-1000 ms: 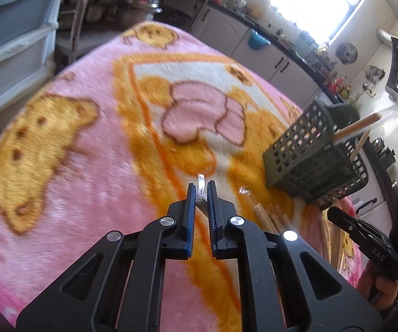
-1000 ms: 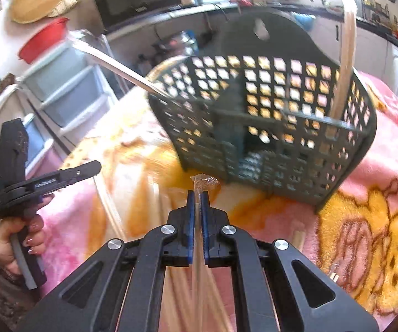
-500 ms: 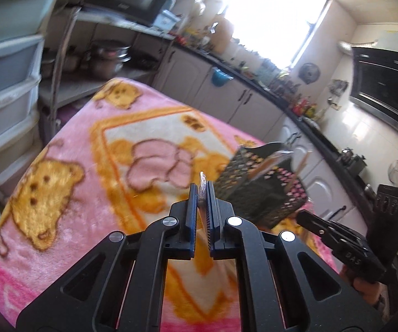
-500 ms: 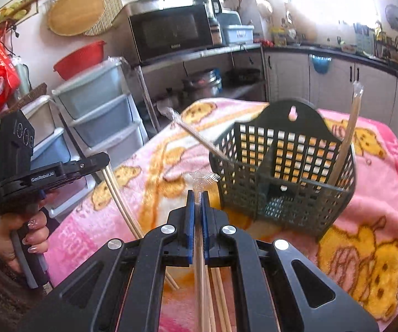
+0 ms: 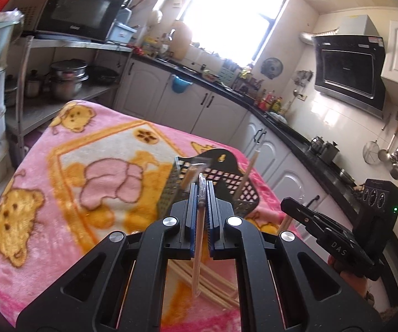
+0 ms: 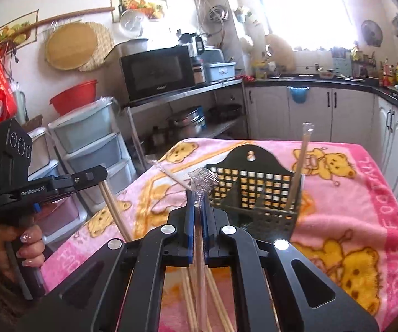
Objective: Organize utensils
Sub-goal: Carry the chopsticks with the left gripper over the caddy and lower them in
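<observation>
Plastic-wrapped wooden chopsticks are clamped in both your tongs: the left gripper (image 5: 201,193) is closed on one wrapped pair (image 5: 199,238), the right gripper (image 6: 196,202) on another (image 6: 202,185). You appear to be mid-carry, both pairs held above the pink bear-print blanket (image 5: 60,193). The dark perforated plastic utensil basket (image 6: 254,193) stands just beyond each set of tips, slightly right, already holding a wrapped pair (image 6: 298,168). Next, likely tip each pair upright and lower it into a compartment. Loose chopsticks (image 6: 218,301) lie near you.
</observation>
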Available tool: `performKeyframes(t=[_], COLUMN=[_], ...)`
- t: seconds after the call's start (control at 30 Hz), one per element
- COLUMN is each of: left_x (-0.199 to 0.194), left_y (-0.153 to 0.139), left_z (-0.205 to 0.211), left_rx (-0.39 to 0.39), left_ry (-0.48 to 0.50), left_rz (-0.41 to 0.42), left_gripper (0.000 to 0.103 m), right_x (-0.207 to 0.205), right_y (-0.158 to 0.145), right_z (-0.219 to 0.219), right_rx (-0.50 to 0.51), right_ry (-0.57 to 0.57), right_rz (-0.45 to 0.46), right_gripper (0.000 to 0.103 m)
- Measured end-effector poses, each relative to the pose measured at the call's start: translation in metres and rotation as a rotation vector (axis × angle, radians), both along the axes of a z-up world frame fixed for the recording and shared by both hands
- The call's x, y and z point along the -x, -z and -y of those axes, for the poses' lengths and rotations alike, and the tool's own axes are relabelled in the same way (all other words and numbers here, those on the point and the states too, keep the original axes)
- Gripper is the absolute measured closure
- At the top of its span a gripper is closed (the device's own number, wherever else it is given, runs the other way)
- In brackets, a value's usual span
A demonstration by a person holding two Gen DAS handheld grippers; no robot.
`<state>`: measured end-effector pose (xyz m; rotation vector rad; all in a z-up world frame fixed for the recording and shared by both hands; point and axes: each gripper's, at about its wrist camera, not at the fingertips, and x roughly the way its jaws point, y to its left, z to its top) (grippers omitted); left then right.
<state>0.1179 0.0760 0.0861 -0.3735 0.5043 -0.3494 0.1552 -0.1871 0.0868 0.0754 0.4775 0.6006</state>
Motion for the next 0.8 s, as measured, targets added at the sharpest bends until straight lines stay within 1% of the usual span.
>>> performKeyframes(t=[0.1,0.33,0.5,0.8], left_x=[-0.003,-0.008,-0.013,-0.029], left_y=[-0.008,-0.034,-0.044,-0.062], left_z=[0.011,0.039,0.056,0.074], left_rx=[-0.001,-0.031,-0.044,-0.055], left_ry=[0.028,0.089,0.119,0.145], left_rz=[0.019,0.084,0.111,0.156], left_gripper=[0.1,0.1,0.1,0.1], right_x=[0.001,0.005,0.005,0.002], right_y=[-0.003,-0.015,-0.023,-0.041], right_z=[0.012,0.036,0.049,0.059], right_rx=[-0.009,-0.031,-0.042,-0.041], right_ry=[0.033,0.09,0.117,0.149], right_rz=[0.013,0.057,0.085,0.142], right_gripper=[0.098,0.098,0.098,0.098])
